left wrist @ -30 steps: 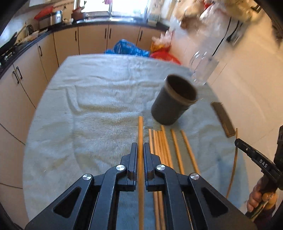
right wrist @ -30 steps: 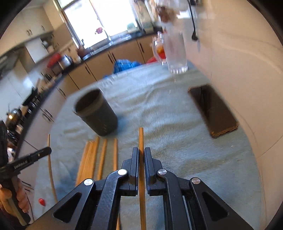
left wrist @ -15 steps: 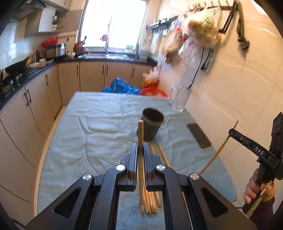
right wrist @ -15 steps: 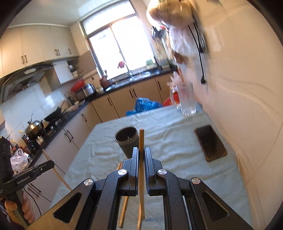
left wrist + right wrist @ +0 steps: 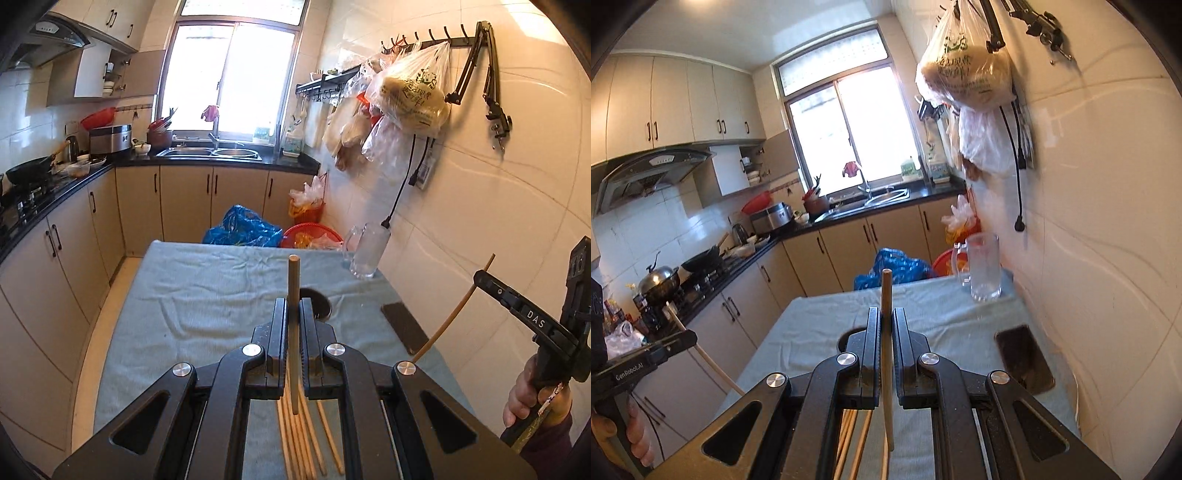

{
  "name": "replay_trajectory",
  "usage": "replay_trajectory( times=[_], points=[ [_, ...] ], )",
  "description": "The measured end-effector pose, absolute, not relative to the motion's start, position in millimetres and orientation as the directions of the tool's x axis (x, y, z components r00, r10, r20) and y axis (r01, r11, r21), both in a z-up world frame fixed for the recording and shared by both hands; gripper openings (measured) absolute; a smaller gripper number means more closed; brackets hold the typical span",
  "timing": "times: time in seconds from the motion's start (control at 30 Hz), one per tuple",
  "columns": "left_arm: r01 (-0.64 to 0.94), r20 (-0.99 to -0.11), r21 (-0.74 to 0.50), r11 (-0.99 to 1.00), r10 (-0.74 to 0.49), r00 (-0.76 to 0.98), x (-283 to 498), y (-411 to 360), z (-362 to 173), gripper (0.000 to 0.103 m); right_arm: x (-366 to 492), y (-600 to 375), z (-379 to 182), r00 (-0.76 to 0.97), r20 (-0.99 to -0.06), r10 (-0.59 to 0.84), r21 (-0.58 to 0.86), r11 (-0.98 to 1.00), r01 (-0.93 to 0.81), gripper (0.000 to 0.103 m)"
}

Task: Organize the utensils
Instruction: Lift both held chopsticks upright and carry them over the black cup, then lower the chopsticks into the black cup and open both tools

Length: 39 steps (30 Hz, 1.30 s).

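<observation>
My left gripper [image 5: 293,306] is shut on a wooden chopstick [image 5: 294,280] that stands up between its fingers, high above the table. My right gripper [image 5: 886,314] is likewise shut on another chopstick [image 5: 886,291]. Each gripper shows in the other's view: the right gripper [image 5: 480,275] with its chopstick [image 5: 452,315] at the right edge, the left gripper [image 5: 689,336] with its chopstick [image 5: 701,354] at the left. The dark cup [image 5: 320,304] stands on the table, mostly hidden behind the fingers. Several loose chopsticks [image 5: 321,435] lie on the cloth below.
A grey-blue cloth [image 5: 207,291] covers the table. A glass mug [image 5: 984,269] stands at the far right corner and a dark phone [image 5: 1023,358] lies by the wall. Bags hang on the tiled wall [image 5: 410,96]. Cabinets and counter run along the left.
Both grippers have risen well above the table with their chopsticks, and the views have tilted up from the cloth toward the kitchen window. The cup and loose chopsticks now sit lower and smaller.
</observation>
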State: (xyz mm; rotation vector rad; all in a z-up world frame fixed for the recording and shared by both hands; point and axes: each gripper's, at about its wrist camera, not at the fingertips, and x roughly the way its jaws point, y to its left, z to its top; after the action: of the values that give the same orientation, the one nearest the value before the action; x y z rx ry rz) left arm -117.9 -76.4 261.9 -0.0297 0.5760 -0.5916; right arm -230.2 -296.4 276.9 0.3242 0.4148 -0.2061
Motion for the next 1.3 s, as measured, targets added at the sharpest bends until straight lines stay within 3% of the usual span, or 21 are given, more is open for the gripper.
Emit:
replay_trajectory(
  times=[0.5,1.03,1.13,1.17,1.23,1.3],
  points=[
    [0.524,-0.461,-0.183,0.832,-0.543,0.702,-27.9,-149.5,298.6,0.006,-128.0,-324.1,322.1,0.938,-0.338,-0.076,0.359,0.911,0.203,0.006],
    [0.462,-0.626,-0.181,0.868,-0.464,0.627,64.3,-198.8,218.5,0.006,-33.9,-347.3,217.3,0.839,-0.542,-0.055,0.357,0.888,0.289,0.007],
    [0.460,-0.628,-0.191,0.867,-0.468,0.622,64.7,-193.5,216.6,0.021,-33.5,-353.6,209.8,0.834,-0.548,-0.067,0.365,0.878,0.310,0.009],
    [0.458,-0.624,-0.192,0.868,-0.469,0.625,63.1,-191.0,217.1,0.032,-33.5,-355.5,209.1,0.834,-0.549,-0.065,0.367,0.877,0.310,0.011],
    [0.452,-0.611,-0.182,0.873,-0.460,0.644,58.1,-187.6,220.4,0.039,-35.2,-355.6,210.6,0.833,-0.549,-0.068,0.365,0.877,0.312,0.029],
    [0.453,-0.607,-0.176,0.874,-0.459,0.649,53.2,-184.2,223.8,0.041,-39.8,-354.3,215.1,0.839,-0.539,-0.078,0.363,0.877,0.314,0.037]
  ],
)
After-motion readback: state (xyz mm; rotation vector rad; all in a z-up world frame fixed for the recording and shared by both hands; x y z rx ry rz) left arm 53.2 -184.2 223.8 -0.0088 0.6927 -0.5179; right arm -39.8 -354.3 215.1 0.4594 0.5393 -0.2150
